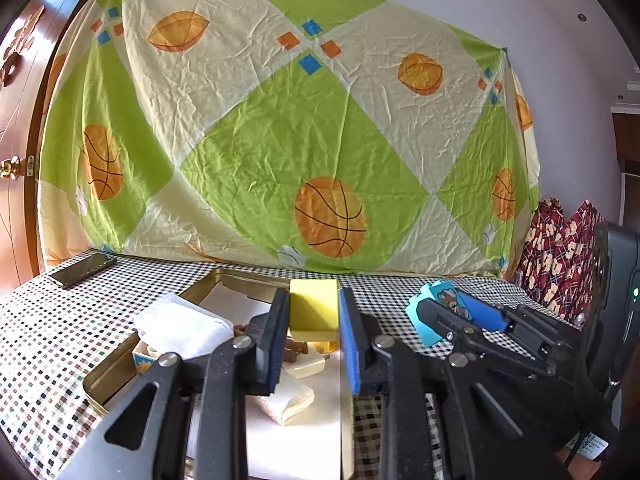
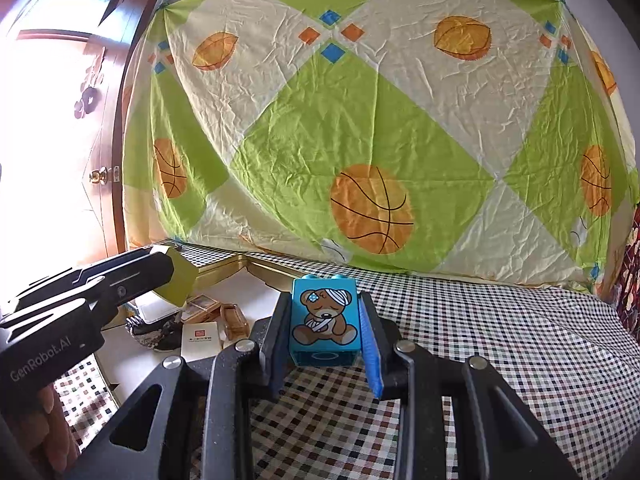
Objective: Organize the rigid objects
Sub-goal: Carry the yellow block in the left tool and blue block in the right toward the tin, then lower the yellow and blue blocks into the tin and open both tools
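Above a gold tin tray (image 1: 105, 376) on the checked worktop (image 2: 500, 340), the left tongs (image 1: 314, 320) are clamped tight on a yellow block (image 1: 313, 312). Just right of them, over bare cloth, the right tongs (image 2: 323, 320) grip a blue toy brick (image 2: 323, 318) printed with a bandaged bear. Small boxes and oddments lie in the tray.

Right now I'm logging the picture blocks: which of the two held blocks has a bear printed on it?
The blue block in the right gripper: it shows a bandaged bear. The yellow block in the left gripper is plain.
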Demonstrator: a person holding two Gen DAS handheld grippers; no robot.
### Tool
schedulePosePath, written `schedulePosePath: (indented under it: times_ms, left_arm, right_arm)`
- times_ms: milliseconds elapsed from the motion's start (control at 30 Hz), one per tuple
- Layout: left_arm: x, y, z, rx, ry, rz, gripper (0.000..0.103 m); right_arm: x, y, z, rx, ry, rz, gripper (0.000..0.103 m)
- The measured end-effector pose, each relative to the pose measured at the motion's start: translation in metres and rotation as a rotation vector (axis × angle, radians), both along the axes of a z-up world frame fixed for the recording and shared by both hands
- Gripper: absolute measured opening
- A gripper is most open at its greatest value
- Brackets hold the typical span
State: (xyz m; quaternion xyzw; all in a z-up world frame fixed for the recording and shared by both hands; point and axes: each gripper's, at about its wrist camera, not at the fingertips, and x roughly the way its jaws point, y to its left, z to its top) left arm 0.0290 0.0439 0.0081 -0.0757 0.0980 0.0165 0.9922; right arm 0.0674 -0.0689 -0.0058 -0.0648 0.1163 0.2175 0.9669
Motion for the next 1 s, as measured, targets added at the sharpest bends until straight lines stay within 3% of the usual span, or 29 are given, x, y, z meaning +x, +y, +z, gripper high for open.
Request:
schedulePosePath:
  times_ms: [500, 767, 1000]
  left_arm:
    - [0.013, 0.06, -0.01, 0.01, 0.141, 0.113, 0.023]
    - [0.02, 0.059, -0.017, 0.04, 0.196, 0.101, 0.023]
    - [0.027, 0.047, -0.017, 0.091, 0.224, 0.054, 0.025]
  right_arm:
    - [0.024, 0.051, 0.024, 0.026, 0.091, 0.136, 0.034]
    - [0.042, 0.087, 0.009, -0.063, 0.174, 0.162, 0.034]
    - [0.066, 0.093, -0.008, -0.093, 0.247, 0.13, 0.034]
